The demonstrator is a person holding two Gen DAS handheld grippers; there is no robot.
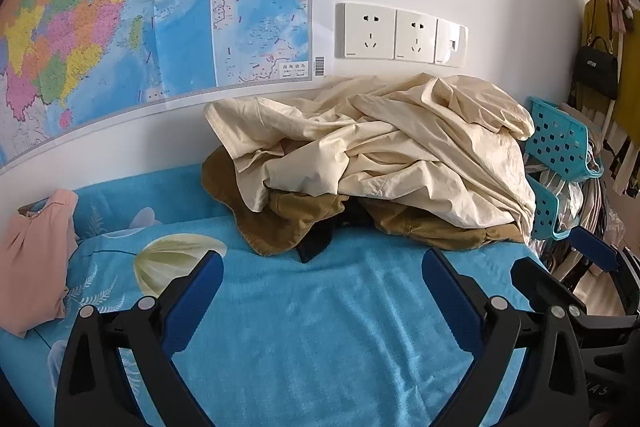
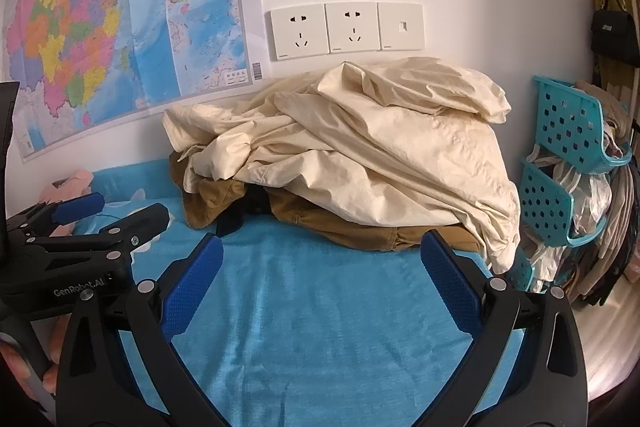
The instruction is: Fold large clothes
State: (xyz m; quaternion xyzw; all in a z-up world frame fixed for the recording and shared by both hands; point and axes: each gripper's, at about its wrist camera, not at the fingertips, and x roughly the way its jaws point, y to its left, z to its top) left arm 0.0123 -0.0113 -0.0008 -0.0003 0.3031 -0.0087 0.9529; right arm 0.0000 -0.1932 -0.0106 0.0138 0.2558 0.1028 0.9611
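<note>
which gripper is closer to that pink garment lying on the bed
Left. The left gripper hangs open just right of the pink garment; the right gripper, also open, sits farther right, beyond the left one.

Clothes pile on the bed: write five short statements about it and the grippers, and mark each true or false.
1. The cream garment lies on top of the brown garment. True.
2. The left gripper is shut on the cream garment. False: it is open and holds nothing, over the bare blue bed cover.
3. The right gripper is open. True.
4. The pink garment lies on top of the pile. False: it lies apart, at the left.
5. The teal baskets stand left of the pile. False: they are at its right.
</note>
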